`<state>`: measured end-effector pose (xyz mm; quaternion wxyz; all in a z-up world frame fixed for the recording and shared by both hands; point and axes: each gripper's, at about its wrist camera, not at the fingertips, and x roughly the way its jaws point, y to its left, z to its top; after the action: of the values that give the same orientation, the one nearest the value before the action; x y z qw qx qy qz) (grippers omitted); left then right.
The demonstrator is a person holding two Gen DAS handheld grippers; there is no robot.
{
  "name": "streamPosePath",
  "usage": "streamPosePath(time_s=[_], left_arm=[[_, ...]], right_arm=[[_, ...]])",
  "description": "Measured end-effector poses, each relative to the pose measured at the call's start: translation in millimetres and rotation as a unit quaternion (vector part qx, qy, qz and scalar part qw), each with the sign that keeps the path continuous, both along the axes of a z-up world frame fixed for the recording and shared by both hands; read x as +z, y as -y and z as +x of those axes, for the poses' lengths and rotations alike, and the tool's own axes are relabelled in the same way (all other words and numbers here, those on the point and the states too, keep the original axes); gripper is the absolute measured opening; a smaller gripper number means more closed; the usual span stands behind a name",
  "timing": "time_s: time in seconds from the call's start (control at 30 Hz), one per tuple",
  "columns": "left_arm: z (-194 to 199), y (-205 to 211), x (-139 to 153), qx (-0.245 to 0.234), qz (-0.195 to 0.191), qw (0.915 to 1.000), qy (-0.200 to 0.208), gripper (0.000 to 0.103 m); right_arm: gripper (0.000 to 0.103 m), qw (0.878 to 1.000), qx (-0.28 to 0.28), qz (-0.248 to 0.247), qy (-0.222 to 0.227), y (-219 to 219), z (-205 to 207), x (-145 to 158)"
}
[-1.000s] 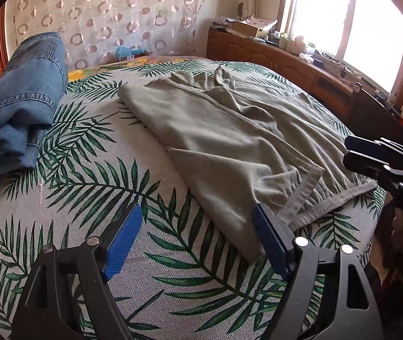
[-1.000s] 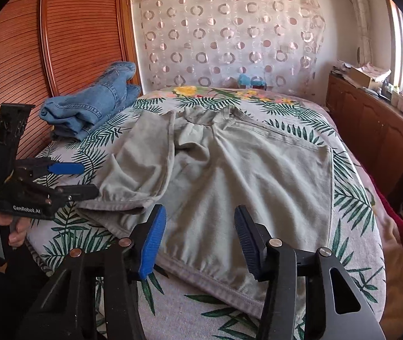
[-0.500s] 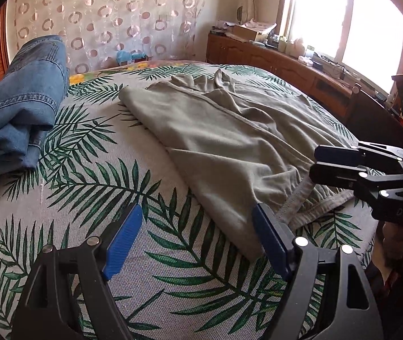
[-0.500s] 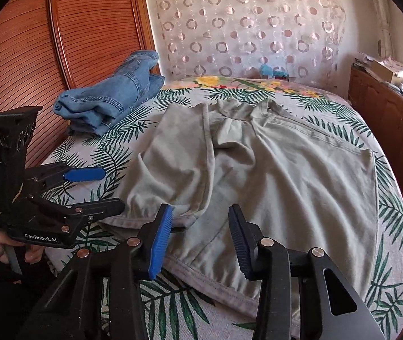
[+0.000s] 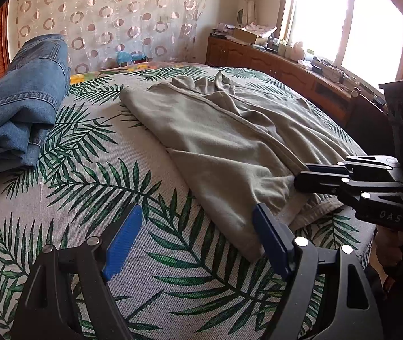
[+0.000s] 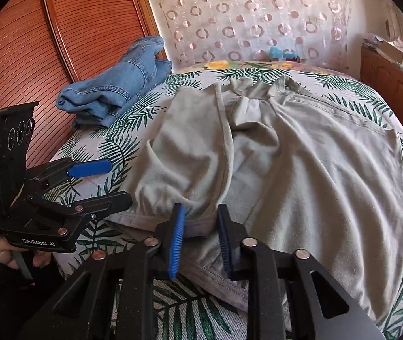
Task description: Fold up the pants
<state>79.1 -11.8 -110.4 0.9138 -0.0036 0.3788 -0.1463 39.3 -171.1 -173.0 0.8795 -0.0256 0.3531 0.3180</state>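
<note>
While the right gripper (image 6: 200, 235) is closing, a hem fold of the grey pants (image 6: 300, 170) on the bed (image 5: 88, 175) is caught between its jaws; both layers should be gathered. Left gripper (image 5: 193, 240) is held spread, hem just beside.

On your left side the bed cover (image 5: 93, 187) lies bare between the folded jeans (image 5: 17, 113) and the grey pants (image 5: 215, 141), so a tool can pass there freely. The jeans pile stands against the wooden headboard (image 6: 59, 56) and blocks that corner. On the right, the pants reach nearly to the bed edge, and the wooden cabinet (image 5: 286, 70) stands beside it.
</note>
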Motion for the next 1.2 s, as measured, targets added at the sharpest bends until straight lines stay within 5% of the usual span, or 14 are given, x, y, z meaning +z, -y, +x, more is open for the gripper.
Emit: streamPosePath(time_s=[0.17,0.67,1.2], left_arm=[[-2,-5,3,0.019,-0.008,0.9997,0.01,0.081],[-10,5,20,0.008,-0.007,0.9994,0.032,0.081],[15,47,43,-0.04,0.002,0.9982,0.045,0.081]], right_arm=[[0.008,1.0,0.006,0.003,0.03,4,-11,10],[0.006,0.987,-0.03,-0.047,0.15,22,-52,38],[0.006,0.983,-0.102,-0.039,0.144,68,-95,35]])
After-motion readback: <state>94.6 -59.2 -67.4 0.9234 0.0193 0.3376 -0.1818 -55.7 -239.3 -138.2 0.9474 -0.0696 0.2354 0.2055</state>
